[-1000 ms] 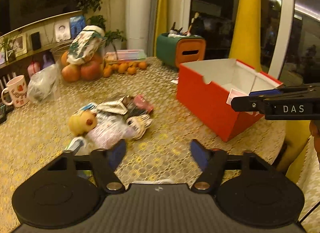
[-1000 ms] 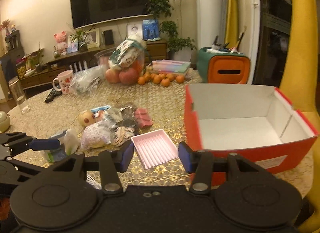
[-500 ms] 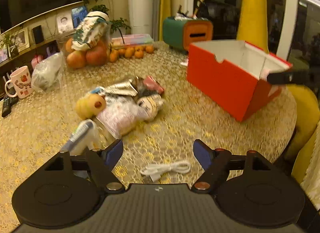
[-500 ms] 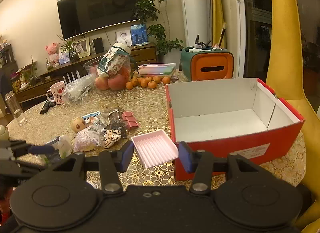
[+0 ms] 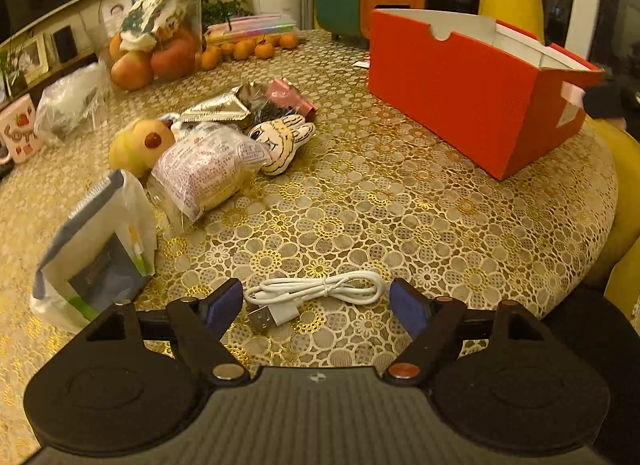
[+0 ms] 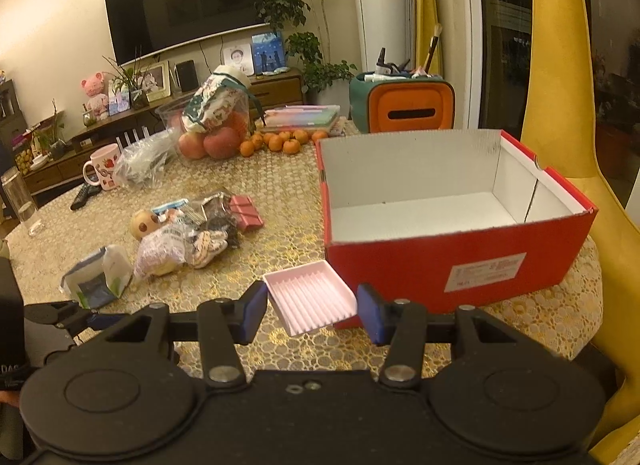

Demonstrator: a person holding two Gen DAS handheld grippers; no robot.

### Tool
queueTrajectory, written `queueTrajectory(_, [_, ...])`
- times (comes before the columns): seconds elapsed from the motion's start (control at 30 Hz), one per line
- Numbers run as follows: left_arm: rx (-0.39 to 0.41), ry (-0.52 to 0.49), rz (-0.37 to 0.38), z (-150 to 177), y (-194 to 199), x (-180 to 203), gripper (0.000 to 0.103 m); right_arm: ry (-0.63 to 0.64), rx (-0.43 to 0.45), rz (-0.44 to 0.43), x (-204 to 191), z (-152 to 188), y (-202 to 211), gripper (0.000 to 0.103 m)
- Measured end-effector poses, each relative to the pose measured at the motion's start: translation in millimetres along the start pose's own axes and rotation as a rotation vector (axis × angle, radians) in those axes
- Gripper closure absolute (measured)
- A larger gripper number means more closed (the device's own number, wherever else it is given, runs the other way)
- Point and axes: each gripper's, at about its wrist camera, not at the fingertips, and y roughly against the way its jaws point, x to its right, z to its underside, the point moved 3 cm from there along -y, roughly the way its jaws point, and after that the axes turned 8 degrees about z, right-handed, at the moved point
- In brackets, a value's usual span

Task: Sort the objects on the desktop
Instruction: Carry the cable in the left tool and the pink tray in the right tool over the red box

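Observation:
A coiled white USB cable [image 5: 320,285] lies on the lace tablecloth between the fingers of my left gripper [image 5: 316,303]. Its jaws are opening and the pads stand clear of the cable. My right gripper [image 6: 312,311] is shut on a pink ridged tray [image 6: 308,293], held just in front of the near wall of the empty red box [image 6: 460,261]. The same red box [image 5: 460,93] is at the right in the left wrist view. A pile with a plush bunny [image 5: 282,139], a bagged bun [image 5: 208,169], a yellow toy [image 5: 140,141] and a white pouch [image 5: 100,253] lies to the left.
A fruit bowl [image 6: 208,133], tangerines [image 6: 280,141], a mug [image 6: 102,169], a plastic bag [image 6: 144,161] and a green and orange organiser [image 6: 404,105] stand at the back. The table's rounded edge [image 5: 592,201] runs close to the right, with a yellow chair [image 6: 560,85] behind the box.
My left gripper sank toward the table and tipped down while its jaws widened, and the white cable came between its fingers. The right gripper, still holding the pink tray, edged closer to the box.

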Motion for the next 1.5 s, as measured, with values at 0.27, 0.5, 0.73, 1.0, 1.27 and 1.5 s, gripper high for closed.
queueTrajectory(0.27, [0.014, 0.014, 0.006, 2, -4, -2, 0.018, 0.002, -0.021, -0.002, 0, 6, -7, 0.054])
queueTrajectory(0.5, [0.015, 0.015, 0.005, 1, -3, -2, 0.025, 0.008, -0.029, -0.009, 0, 7, -9, 0.054])
queueTrajectory(0.73, [0.038, 0.026, 0.044, -11, 11, 4, 0.026, 0.019, -0.016, -0.013, 3, -1, 1, 0.054])
queueTrajectory(1.0, [0.106, -0.026, 0.145, -62, 46, 36, 0.026, 0.012, 0.024, -0.004, 24, -27, 19, 0.054])
queueTrajectory(1.27, [0.163, -0.098, 0.222, -120, 54, 75, 0.026, -0.019, 0.021, 0.044, 57, -49, 13, 0.054])
queueTrajectory(1.5, [0.161, -0.18, 0.262, -165, 36, 105, 0.026, -0.02, 0.022, 0.085, 84, -62, -2, 0.054])
